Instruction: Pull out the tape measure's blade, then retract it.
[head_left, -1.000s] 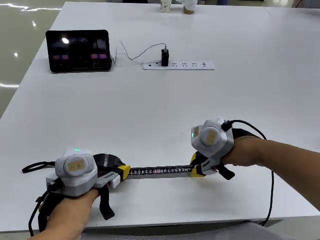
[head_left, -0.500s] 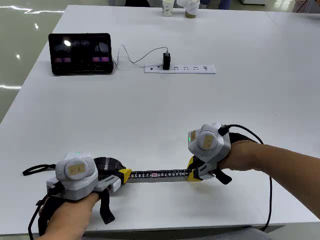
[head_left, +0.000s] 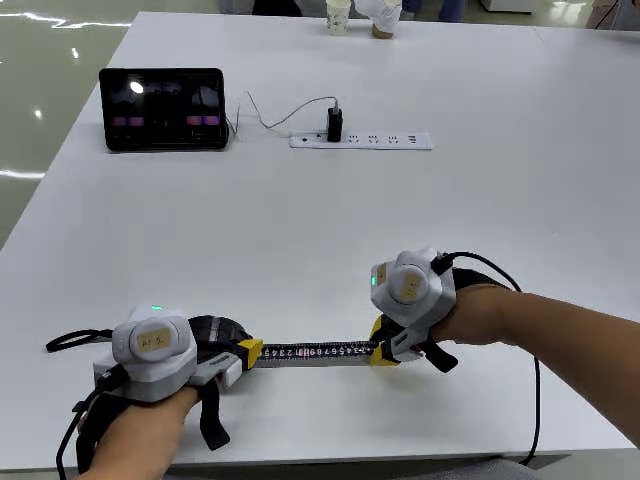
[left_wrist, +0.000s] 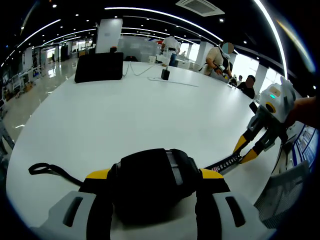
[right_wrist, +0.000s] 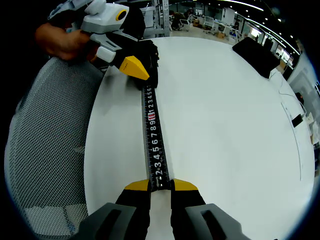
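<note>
While the blade (head_left: 315, 351) lies drawn out a short way across the table (head_left: 400, 200), the task is somewhere in its middle. The pull-out has clearly begun, but one moment cannot say whether the tip is going outward or heading back to the case.

The tape measure (head_left: 215, 335) sits on the table near its front edge. Its black case (left_wrist: 150, 182) is clamped between the jaws of the left gripper (head_left: 240, 355), with a black strap (left_wrist: 47, 170) trailing off its far side. In the right gripper view the blade (right_wrist: 152, 135) runs flat and straight, numbers up, from the case to the right gripper (right_wrist: 160, 185). That gripper's yellow-tipped jaws are pinched on the free end of the blade.

The two grippers are near each other, joined by the blade alone. The left gripper view shows the right gripper (left_wrist: 247, 147) low over the table at the blade's end.

The next move probably calls for the left gripper to keep the case pinned. The right would guide the tip in line with the case mouth, feeding it under control so the spring does not snap it home.

Well apart, a tablet (head_left: 162, 108) and a power strip (head_left: 360, 140) sit at the table's far side.
</note>
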